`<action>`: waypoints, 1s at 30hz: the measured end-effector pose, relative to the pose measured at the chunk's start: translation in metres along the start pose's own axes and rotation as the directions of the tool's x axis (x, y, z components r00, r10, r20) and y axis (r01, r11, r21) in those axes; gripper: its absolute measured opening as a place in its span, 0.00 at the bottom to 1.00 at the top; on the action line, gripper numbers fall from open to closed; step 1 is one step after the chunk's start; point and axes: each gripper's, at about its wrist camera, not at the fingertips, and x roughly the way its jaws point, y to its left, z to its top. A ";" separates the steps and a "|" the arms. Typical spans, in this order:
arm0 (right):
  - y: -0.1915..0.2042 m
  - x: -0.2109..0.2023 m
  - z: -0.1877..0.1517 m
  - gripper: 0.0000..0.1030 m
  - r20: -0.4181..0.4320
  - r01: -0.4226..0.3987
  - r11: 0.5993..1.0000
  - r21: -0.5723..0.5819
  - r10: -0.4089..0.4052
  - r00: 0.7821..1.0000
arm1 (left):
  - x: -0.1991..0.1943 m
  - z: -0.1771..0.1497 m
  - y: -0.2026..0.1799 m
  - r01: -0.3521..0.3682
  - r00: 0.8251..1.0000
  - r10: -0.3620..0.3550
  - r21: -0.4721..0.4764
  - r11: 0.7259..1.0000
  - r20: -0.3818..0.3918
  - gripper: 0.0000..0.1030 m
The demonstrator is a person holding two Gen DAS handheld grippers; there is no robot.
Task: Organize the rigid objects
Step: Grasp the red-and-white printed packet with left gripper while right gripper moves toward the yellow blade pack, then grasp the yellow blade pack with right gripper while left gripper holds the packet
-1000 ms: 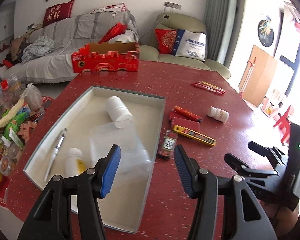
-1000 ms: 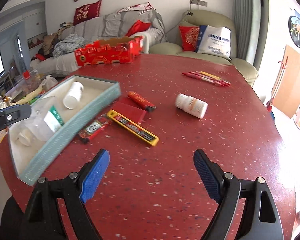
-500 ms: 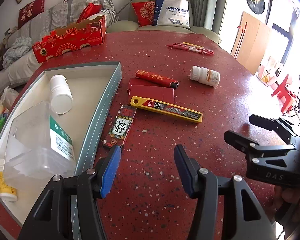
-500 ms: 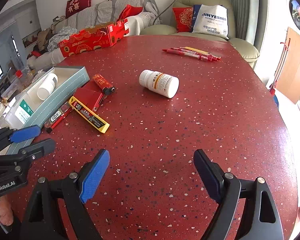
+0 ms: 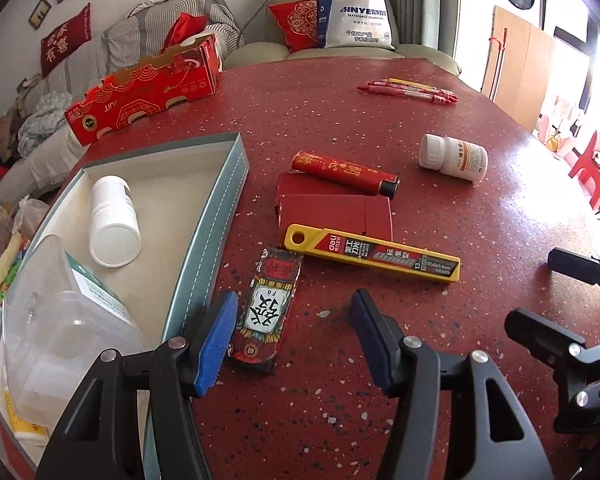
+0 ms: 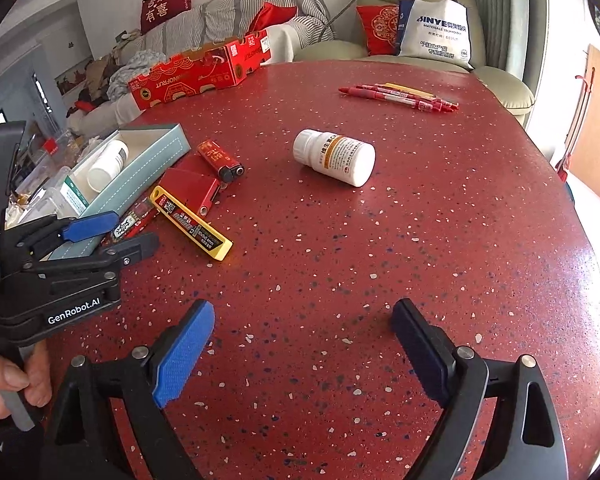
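My left gripper (image 5: 292, 320) hangs low over the red table beside the grey-green tray (image 5: 220, 216), and its jaws are opening. A small red and black pack (image 5: 268, 312) lies flat between its fingers, untouched by the pads. Beyond it lie a yellow blade case (image 5: 372, 254), a red case (image 5: 332, 212) and a red tube (image 5: 344, 172). The tray holds a white bottle (image 5: 112, 216) and a clear plastic container (image 5: 60, 332). My right gripper (image 6: 302, 320) is opening too, with only bare table between its fingers. A white pill bottle (image 6: 334, 156) lies on its side ahead of it.
Red pens (image 6: 400, 96) lie at the far right of the table, and a long red cardboard box (image 6: 200, 72) stands at the far left edge. A hand (image 6: 8, 384) holds the left gripper's handle. Sofas stand behind the table.
My left gripper has swung right and down, from above the tray to the small pack beside it. The clear container now rests in the tray. The right gripper drew nearer the pill bottle, then held still.
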 end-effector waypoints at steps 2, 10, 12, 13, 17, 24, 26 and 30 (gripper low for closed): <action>0.000 0.000 0.000 0.89 0.000 -0.001 1.000 0.001 0.001 1.000 | 0.001 0.001 -0.001 0.012 1.000 -0.012 -0.003 1.000 0.007 0.59; 0.000 0.000 0.000 0.89 -0.001 0.001 1.000 -0.002 -0.001 1.000 | -0.003 -0.002 0.001 -0.013 0.999 0.014 -0.015 1.000 0.032 0.30; 0.002 0.001 0.000 0.89 -0.007 0.011 1.000 -0.014 -0.011 1.000 | -0.002 -0.002 0.002 -0.019 0.999 0.019 -0.016 1.000 0.032 0.28; 0.003 0.001 0.001 0.89 -0.012 0.010 1.000 -0.026 -0.011 1.000 | -0.002 -0.002 0.001 -0.022 0.999 0.022 -0.013 1.000 0.032 0.28; 0.017 0.009 0.005 0.89 -0.039 0.001 0.989 -0.145 -0.007 0.999 | -0.001 -0.001 0.000 -0.042 0.999 0.042 -0.010 0.999 0.030 0.28; 0.043 0.026 0.020 0.89 -0.056 -0.055 0.918 -0.392 0.036 0.998 | -0.005 -0.004 -0.011 -0.069 0.997 0.068 0.033 0.997 0.027 0.25; 0.052 0.031 0.022 0.89 -0.062 -0.098 0.889 -0.447 0.079 0.995 | -0.005 -0.005 -0.022 -0.123 0.992 0.120 0.089 0.988 0.037 0.25; 0.058 0.040 0.028 0.89 -0.078 -0.166 0.846 -0.507 0.147 0.986 | -0.002 -0.003 -0.014 -0.093 0.995 0.092 0.035 0.995 0.031 0.25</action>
